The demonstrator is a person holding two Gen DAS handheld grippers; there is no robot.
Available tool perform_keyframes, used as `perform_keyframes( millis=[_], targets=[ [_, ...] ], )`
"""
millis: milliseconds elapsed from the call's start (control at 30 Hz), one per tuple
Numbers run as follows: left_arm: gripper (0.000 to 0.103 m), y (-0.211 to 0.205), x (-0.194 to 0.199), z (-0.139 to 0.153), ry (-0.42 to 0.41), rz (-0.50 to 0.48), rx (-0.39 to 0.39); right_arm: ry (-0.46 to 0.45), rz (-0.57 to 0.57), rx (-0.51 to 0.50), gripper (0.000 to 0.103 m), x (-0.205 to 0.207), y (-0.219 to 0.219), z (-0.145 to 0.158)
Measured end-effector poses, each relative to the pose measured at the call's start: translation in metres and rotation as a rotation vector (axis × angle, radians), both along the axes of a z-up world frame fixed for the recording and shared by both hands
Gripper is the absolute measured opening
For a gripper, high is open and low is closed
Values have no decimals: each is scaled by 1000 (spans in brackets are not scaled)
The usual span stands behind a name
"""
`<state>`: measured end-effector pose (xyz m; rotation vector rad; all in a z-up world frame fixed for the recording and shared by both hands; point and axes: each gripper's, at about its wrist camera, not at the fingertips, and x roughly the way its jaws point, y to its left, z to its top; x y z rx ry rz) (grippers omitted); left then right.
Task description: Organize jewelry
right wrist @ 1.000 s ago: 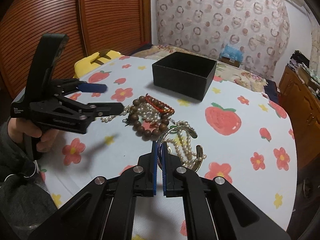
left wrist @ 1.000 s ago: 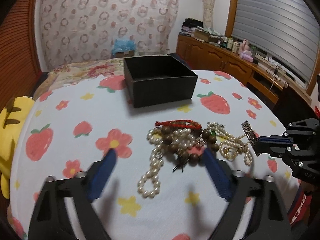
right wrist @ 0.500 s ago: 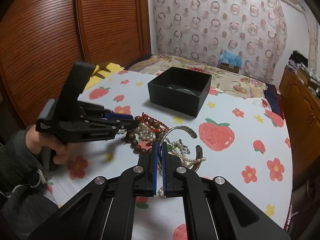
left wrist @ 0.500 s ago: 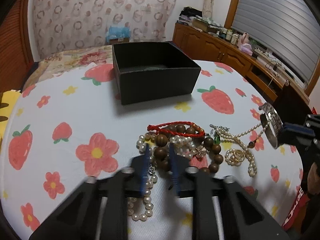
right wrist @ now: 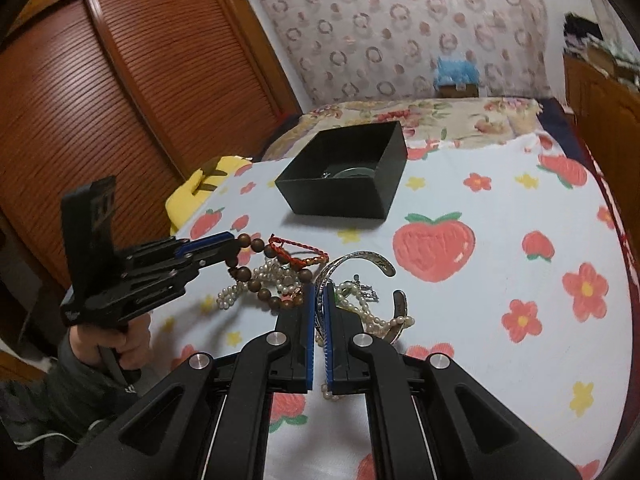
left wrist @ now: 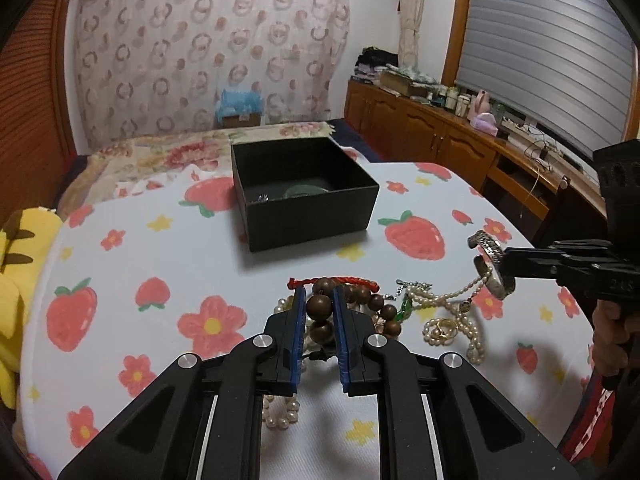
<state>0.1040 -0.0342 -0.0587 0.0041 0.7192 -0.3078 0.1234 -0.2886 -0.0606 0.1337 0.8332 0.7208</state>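
My left gripper [left wrist: 319,300] is shut on a brown wooden bead bracelet [left wrist: 319,307] and lifts part of it off the jewelry heap; it also shows in the right wrist view [right wrist: 236,246]. My right gripper [right wrist: 319,292] is shut on a silver cuff bangle [right wrist: 360,258], held above the cloth, with a pearl strand [right wrist: 370,314] caught on it. The bangle also shows in the left wrist view [left wrist: 494,268]. A red cord bracelet [left wrist: 340,281] and pearl necklaces [left wrist: 452,320] lie in the heap. An open black box [left wrist: 304,196] stands behind, with a glassy bangle [left wrist: 306,191] inside.
The table wears a white cloth with strawberries and flowers [left wrist: 160,264]. A yellow plush toy [left wrist: 16,264] sits at the left edge. A wooden sideboard [left wrist: 460,148] runs along the right, and a bed [right wrist: 420,114] lies beyond the table.
My left gripper went from wide open to shut on the wooden beads and raised them. My right gripper lifted the silver bangle higher, pulling pearls with it.
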Motion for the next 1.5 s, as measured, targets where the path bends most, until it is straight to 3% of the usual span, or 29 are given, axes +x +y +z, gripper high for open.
perform_keyframes(
  millis=[433,1000,1200,1333,1500],
  targets=[
    [12,3,-10,14,-27,2,-16,96,-5,38,5,-1,-2,-10],
    [12,2,-12,5,-4,-1,0,196,-40,51,5,-21,-8,-25],
    [14,-1,-10,-4,21,17,25,134,-17,-35,8,-31,10,-25],
    [34,-5,-14,-5,15,11,45,66,-35,-61,8,-32,7,-14],
    [34,-18,-22,-4,10,-33,49,-1,-80,-118,8,-31,-8,-6]
  ],
)
